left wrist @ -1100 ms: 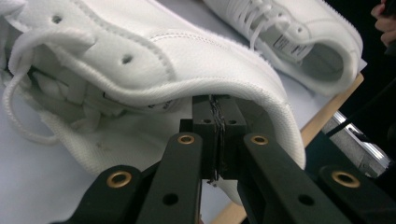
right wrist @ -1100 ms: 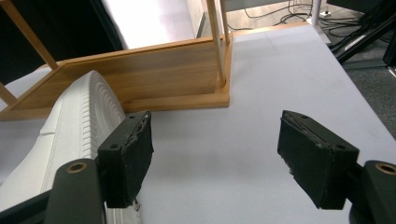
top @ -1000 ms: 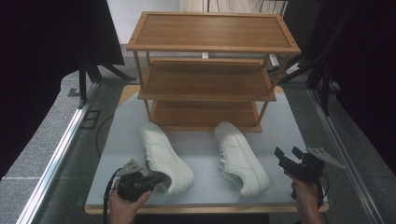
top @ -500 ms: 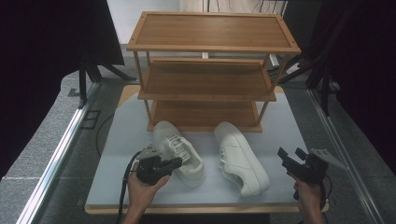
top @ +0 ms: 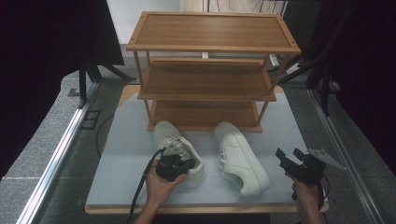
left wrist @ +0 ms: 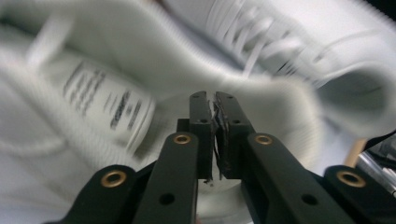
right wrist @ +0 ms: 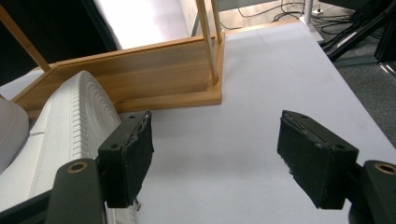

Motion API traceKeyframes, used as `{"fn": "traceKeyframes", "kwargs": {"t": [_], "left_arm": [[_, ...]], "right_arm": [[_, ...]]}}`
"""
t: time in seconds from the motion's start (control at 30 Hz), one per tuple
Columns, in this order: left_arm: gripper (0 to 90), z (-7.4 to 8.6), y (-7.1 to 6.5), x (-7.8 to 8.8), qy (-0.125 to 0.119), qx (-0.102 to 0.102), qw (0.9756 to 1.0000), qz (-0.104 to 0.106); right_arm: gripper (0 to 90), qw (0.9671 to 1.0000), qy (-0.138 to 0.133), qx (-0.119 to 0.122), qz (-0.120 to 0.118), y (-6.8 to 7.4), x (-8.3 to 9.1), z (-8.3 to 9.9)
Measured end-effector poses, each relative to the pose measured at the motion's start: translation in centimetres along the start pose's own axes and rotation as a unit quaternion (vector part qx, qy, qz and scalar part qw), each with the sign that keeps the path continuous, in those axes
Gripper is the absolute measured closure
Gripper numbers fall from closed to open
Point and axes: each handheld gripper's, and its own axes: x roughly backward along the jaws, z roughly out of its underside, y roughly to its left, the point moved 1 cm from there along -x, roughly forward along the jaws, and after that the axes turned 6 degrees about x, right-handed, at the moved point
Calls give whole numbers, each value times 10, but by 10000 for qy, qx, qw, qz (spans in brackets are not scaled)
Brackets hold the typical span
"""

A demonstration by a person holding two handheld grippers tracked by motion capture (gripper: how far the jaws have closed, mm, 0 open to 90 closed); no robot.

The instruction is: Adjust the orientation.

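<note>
- the left white sneaker (top: 180, 151) lies on the grey surface (top: 126, 154), just in front of the wooden shoe rack (top: 210, 74), toe towards the rack and heel towards the person.
- the left hand-held gripper (top: 180, 164) sits at that sneaker's heel; in the left gripper view its jaws stand almost together, pinched on the padded heel collar (left wrist: 261, 93), with the printed tongue label (left wrist: 109, 100) blurred just beyond.
- the right hand-held gripper (top: 289, 161) hovers over the surface near the right edge, jaws spread wide with nothing between them; the ribbed sole of the right white sneaker (right wrist: 81, 116) lies just beside its left pad.
- the right white sneaker rests beside the first one, apart from it, angled a little outward.
- i'd judge the shoe light enough for one gripper, but soft in the upper: the collar folds and gives under a pinch, so the shoe is likely to hang and swing from the heel.
- the rubber sole looks stiff and grippy, the smooth white upper more slippery.
- the heel collar or heel counter seems the soundest place to hold; the laces and tongue would only slide or pull loose.
- tipping it onto a rack shelf, the toe could catch the shelf edge.
</note>
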Motion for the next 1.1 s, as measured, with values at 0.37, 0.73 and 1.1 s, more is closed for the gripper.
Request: {"fn": "traceKeyframes", "kwargs": {"t": [0.37,0.73,1.1], "left_arm": [[900,4,6,12,106,-64,9999,85],[900,15,14,30,186,-18,9998,89],[900,34,42,65,50,375,9993,79]], "right_arm": [[270,9999,56,76,-56,6,-2,2],[271,10000,19,16,-9,2,1,1],[271,10000,32,36,-12,2,1,1]]}}
